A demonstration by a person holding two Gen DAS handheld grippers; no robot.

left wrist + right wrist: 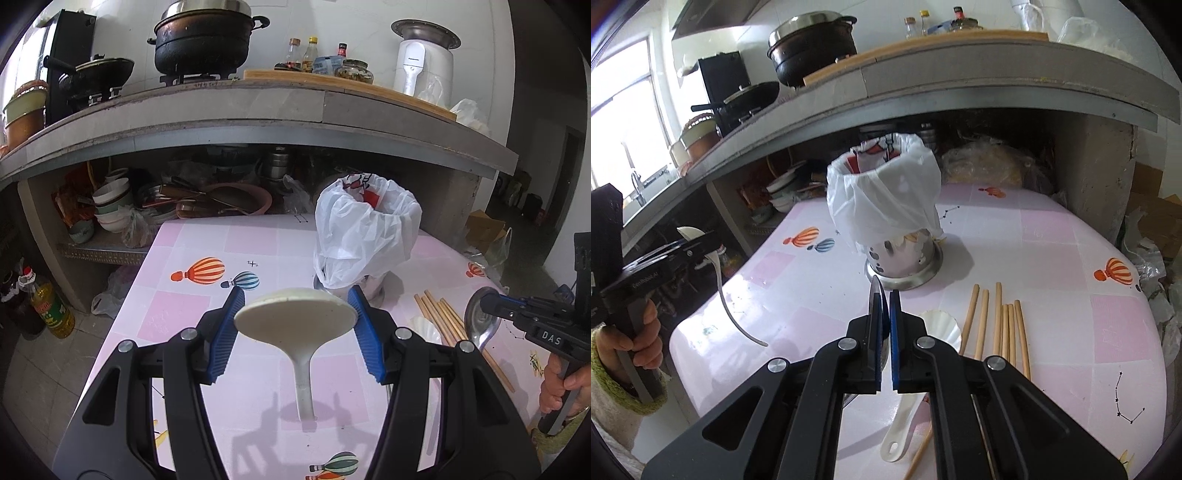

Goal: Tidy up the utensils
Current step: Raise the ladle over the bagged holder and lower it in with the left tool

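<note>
Left gripper (295, 301): jaws about half open, clamped across the bowl of the cream spoon (295, 317), pads pressing on its rim at nine and three o'clock
Cream spoon: held above the table (207, 258), handle hanging toward six o'clock; a hold on a rounded rim can let it swing or slide out if the hand tilts
Bagged holder (905, 258): stands on the table at twelve o'clock from both grippers, its top wrapped in a loose white bag (886, 199)
Bag risk: the slack plastic narrows the mouth, so a spoon handle can catch a fold, drag the bag, or tip the holder
Right gripper (886, 295): jaws almost fully closed, pinching the metal spoon (480, 317) by its thin bowl, which shows edge-on between the pads
Metal spoon risk: so thin a pinch may let the spoon pivot and slip, and it would probably fall among the pieces below
White scalloped spoon (938, 325): lies on the table just under the right gripper, at four o'clock from the holder
Chopsticks (997, 325): lie loose beside it, at five o'clock from the holder; a dropped spoon or a low sweep can roll them toward the table's edge
Both hands: aimed at the same small mouth, so arriving together risks the grippers knocking each other
</note>
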